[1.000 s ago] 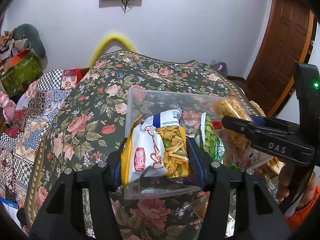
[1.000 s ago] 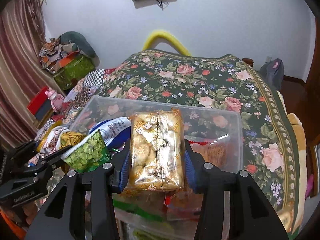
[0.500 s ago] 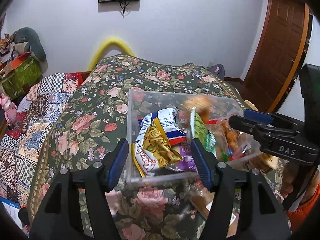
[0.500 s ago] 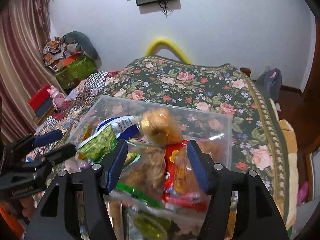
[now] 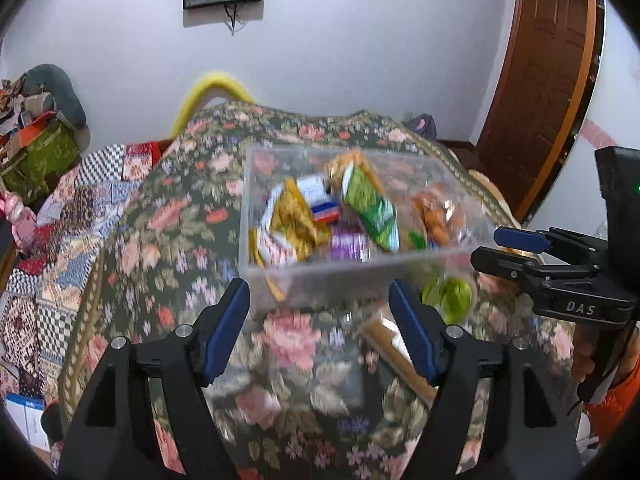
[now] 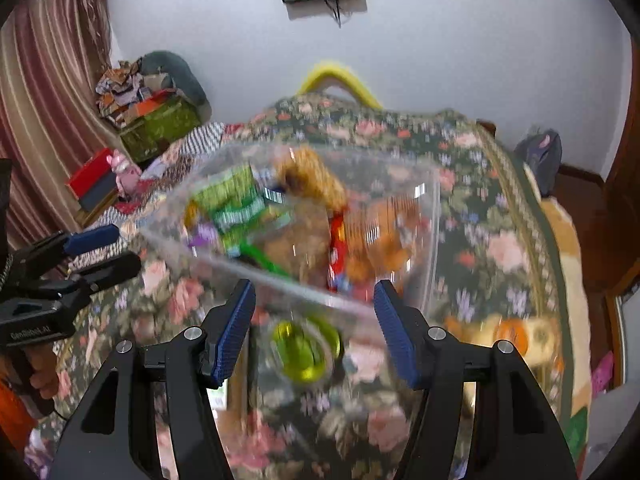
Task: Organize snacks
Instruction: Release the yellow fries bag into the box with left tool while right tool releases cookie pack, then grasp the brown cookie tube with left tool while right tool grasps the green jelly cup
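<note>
A clear plastic bin sits on the floral bedspread and holds several snack packets: a yellow chips bag, a green pea bag, a golden biscuit pack and a red packet. My left gripper is open and empty, just in front of the bin's near wall. My right gripper is open and empty, at the bin's near right side. A green round-lidded item lies on the bed beside the bin. Both views are motion-blurred.
The floral bedspread covers the bed, with a patchwork quilt at its left. A flat cardboard piece and orange-yellow packets lie near the bin. A wooden door stands at the right. Boxes and bags pile up at the left wall.
Both grippers opened and dropped their packets into the bin, the chips from the left and the biscuit pack from the right. Both have since pulled back toward me, empty.
</note>
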`<control>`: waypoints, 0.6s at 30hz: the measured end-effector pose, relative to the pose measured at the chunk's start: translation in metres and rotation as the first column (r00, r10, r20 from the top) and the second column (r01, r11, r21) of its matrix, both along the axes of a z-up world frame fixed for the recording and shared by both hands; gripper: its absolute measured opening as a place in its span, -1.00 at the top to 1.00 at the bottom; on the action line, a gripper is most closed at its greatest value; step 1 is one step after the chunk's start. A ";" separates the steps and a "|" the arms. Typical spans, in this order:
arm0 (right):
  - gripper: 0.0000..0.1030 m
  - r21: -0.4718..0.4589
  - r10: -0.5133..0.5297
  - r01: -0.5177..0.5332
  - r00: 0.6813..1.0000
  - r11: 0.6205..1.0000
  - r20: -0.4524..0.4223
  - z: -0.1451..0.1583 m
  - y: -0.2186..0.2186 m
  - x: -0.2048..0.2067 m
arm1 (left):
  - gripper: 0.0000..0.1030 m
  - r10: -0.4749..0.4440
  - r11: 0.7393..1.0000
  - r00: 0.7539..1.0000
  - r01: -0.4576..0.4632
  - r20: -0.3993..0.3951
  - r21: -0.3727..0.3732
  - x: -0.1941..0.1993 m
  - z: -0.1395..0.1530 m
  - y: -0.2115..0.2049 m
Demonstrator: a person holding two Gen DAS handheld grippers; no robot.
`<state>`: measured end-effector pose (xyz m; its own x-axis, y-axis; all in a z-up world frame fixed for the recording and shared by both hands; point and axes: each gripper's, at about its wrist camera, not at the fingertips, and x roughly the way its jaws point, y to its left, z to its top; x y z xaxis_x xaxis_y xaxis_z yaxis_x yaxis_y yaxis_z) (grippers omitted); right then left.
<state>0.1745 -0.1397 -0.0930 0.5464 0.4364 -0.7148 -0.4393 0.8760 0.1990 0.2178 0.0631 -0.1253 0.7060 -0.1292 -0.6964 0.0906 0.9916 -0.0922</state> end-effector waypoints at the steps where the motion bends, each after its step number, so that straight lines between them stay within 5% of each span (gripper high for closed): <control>1: -0.15 -0.002 0.003 -0.003 1.000 1.000 -0.027 -0.009 0.000 0.000 | -0.40 0.000 1.000 1.000 0.000 -0.016 0.002 -0.002 -0.006 0.000; 18: -0.14 -0.030 0.043 -0.049 0.984 0.998 -0.173 -0.062 0.022 0.013 | -0.40 -0.049 0.999 0.992 0.046 -0.114 -0.030 -0.004 -0.049 -0.013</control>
<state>0.1878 -0.1177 -0.1548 0.3939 0.4321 -0.8113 -0.4412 0.8632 0.2455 0.2135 0.0502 -0.1743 0.6147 -0.1806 -0.7678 0.1245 0.9834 -0.1317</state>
